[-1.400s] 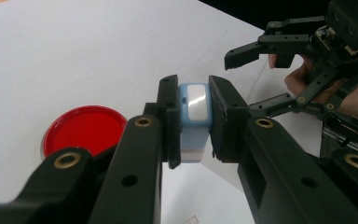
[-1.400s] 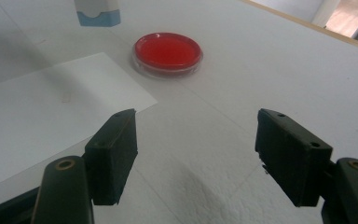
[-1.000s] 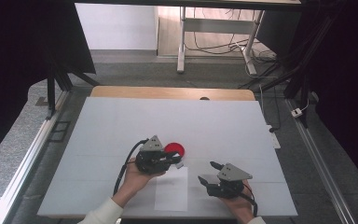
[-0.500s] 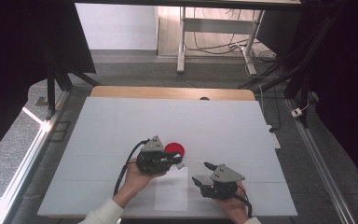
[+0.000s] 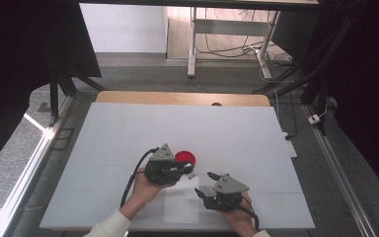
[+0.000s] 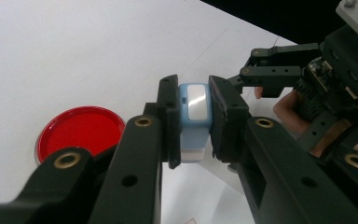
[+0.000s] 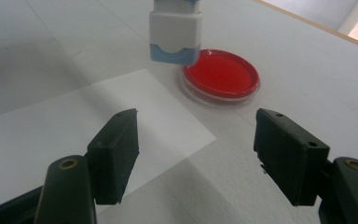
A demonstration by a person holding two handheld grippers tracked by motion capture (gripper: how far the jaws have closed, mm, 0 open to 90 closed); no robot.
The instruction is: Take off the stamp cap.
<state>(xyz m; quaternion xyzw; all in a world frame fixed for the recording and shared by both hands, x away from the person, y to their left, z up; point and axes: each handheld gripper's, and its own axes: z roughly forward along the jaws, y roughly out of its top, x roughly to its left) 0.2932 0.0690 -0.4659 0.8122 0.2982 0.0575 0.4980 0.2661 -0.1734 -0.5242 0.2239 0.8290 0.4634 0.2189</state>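
My left gripper is shut on a small blue and white block, holding it just above the table beside a red round dish. From the high view, the left gripper sits at the near edge of the dish. My right gripper stands open a little to the right and nearer, pointing at the block. In the right gripper view its jaws are wide apart with nothing between them, and the block hangs ahead over the dish.
A white sheet of paper lies on the white table under and between the hands, near the front edge. A wooden strip runs along the far edge. Dark frames and cables stand beyond the table.
The right hand has slid left toward the left gripper, its jaws still wide apart. The left hand and the block have kept still.
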